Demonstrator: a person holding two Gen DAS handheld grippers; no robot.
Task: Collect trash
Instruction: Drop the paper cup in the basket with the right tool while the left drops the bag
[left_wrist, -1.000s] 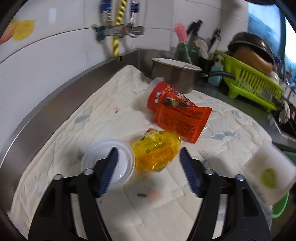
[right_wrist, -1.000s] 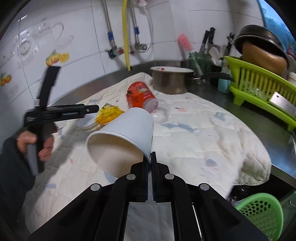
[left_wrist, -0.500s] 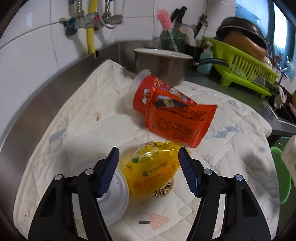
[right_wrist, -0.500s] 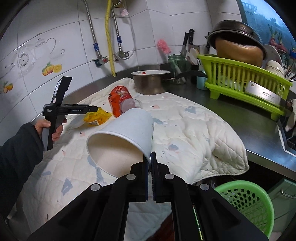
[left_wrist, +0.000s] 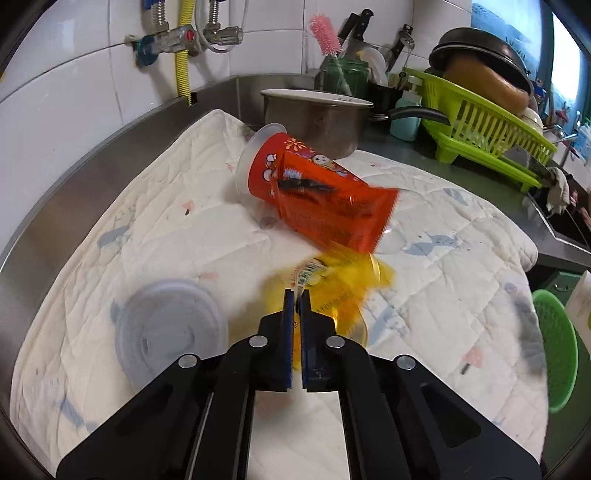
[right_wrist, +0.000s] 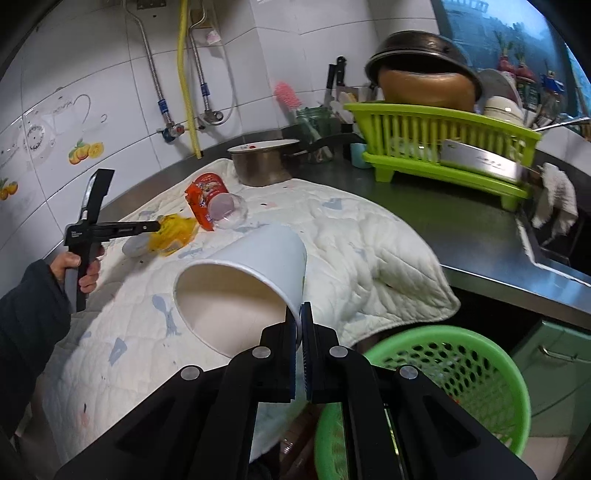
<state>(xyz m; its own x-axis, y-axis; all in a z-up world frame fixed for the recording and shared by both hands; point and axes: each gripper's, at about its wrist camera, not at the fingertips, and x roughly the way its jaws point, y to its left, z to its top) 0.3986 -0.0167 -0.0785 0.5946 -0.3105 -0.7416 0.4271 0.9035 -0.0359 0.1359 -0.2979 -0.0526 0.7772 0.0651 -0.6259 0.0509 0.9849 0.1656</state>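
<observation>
While nothing shows inside green basket (right_wrist: 480, 373) yet: right gripper (right_wrist: 300, 317) clamped on paper cup (right_wrist: 243, 280) above it; left gripper (left_wrist: 297, 306) pinching yellow wrapper (left_wrist: 343, 280); red cup (left_wrist: 273, 166), orange packet (left_wrist: 332, 214), lid (left_wrist: 170, 332) left.

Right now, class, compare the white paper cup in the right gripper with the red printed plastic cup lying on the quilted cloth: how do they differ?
The white paper cup is plain; the red printed plastic cup carries cartoon print. The paper cup is held off the quilted cloth, pinched at its rim by the right gripper; the red cup lies on the cloth under an orange snack wrapper. Both are tipped sideways.
</observation>
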